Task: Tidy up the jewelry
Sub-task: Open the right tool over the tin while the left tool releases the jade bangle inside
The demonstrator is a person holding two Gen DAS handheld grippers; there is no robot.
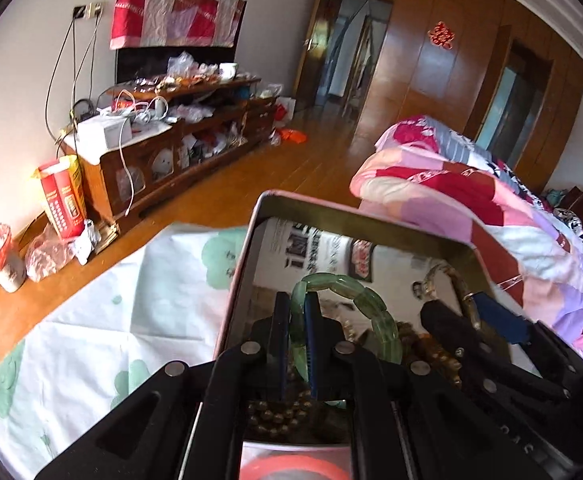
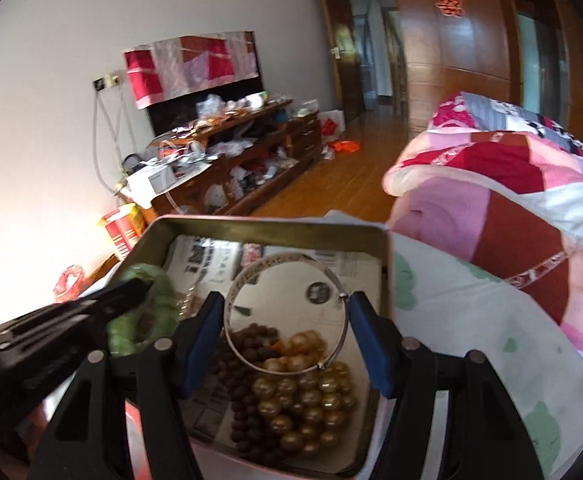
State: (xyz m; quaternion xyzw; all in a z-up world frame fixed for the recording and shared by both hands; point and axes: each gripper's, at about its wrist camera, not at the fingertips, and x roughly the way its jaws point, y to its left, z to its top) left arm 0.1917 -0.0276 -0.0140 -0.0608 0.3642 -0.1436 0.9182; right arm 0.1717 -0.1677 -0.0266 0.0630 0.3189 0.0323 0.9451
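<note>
Your left gripper (image 1: 294,344) pinches one green segmented bracelet (image 1: 371,312) over the tin box (image 2: 259,222). Your right gripper (image 2: 287,340) clamps one silver bangle (image 2: 251,276) across its width, pads at 3 and 9 o'clock. Below, at 6 o'clock, lie two bead strands: gold pearls (image 2: 311,404) and brown beads (image 2: 243,396).

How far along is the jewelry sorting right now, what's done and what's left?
Done: gold beads and brown beads lie in the tin. In hand: left gripper pinches the green bracelet; right gripper spans the silver bangle. Left: setting both down.
</note>
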